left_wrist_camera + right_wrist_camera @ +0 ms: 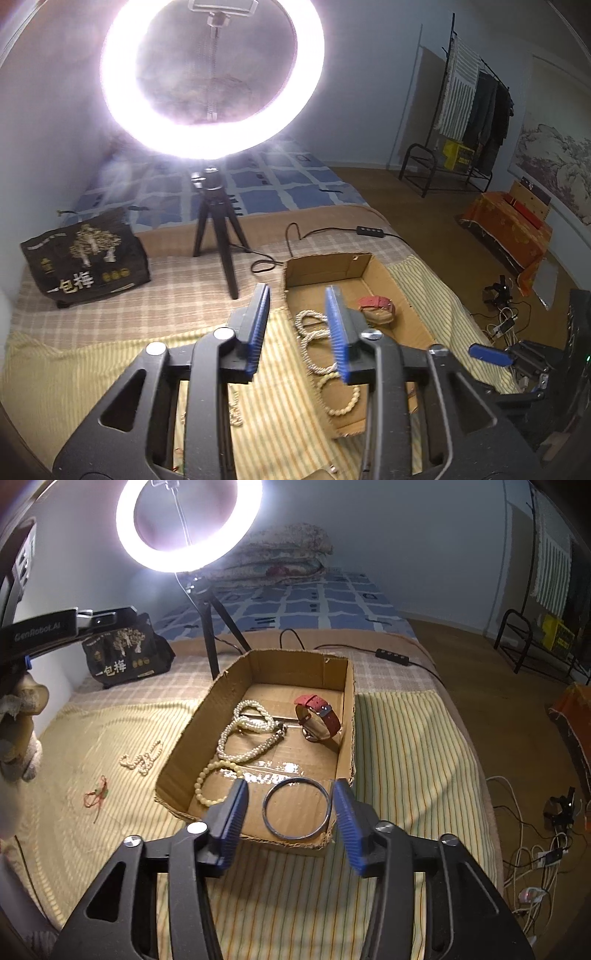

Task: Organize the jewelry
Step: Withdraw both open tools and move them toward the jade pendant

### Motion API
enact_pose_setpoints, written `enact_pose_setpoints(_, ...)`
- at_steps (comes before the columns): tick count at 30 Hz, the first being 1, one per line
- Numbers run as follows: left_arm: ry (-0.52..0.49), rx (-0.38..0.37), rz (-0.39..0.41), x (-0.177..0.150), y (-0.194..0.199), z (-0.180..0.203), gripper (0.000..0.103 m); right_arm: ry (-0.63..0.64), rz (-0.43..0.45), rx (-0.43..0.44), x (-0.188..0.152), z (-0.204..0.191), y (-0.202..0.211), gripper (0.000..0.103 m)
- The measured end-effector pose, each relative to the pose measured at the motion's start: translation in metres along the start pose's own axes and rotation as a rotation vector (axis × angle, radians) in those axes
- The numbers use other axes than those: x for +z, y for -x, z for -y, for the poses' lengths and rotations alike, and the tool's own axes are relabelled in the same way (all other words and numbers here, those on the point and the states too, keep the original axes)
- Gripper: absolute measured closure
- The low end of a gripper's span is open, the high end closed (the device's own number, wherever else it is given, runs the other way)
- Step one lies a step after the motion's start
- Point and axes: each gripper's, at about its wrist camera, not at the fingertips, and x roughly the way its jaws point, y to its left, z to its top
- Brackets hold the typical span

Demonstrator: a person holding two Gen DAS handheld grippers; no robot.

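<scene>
Jewelry lay mostly inside the cardboard box (258, 672); the bangle (296, 809), probably rigid and slippery, suited a rim grasp. Both the left gripper (298, 332) and right gripper (291, 825) gaped wide, empty.

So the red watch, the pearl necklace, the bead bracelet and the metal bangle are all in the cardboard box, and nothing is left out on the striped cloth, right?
Not quite. The four pieces are in the cardboard box, but the right wrist view shows a small pearl strand and a red string lying on the striped cloth left of it.
</scene>
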Motion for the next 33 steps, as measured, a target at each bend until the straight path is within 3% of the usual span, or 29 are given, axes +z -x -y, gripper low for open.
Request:
enact_pose_setpoints(3, -0.007, 0.025, -0.001, -0.006, 0.013, -0.01, 0.071, 0.006, 0.007, -0.002, -0.001, -0.007, 0.008, 0.054)
enact_pose_setpoints(7, -0.014, 0.053, -0.009, -0.015, 0.028, -0.025, 0.071, 0.016, 0.023, -0.014, -0.003, -0.014, 0.017, 0.04)
enact_pose_setpoints(11, -0.012, 0.082, -0.018, -0.027, 0.042, -0.043, 0.071, 0.024, 0.033, -0.013, -0.005, -0.02, 0.025, 0.04)
enact_pose_setpoints(15, 0.002, 0.102, -0.019, -0.042, 0.056, -0.061, 0.055, 0.042, 0.033, -0.01, -0.009, -0.028, 0.028, 0.04)
enact_pose_setpoints(25, 0.072, 0.163, -0.076, -0.097, 0.078, -0.114, 0.054, 0.086, 0.03, 0.015, -0.029, -0.048, 0.03, 0.04)
enact_pose_setpoints(33, 0.15, 0.198, -0.164, -0.14, 0.072, -0.144, 0.054, 0.1, -0.055, 0.045, -0.049, -0.057, 0.015, 0.04)
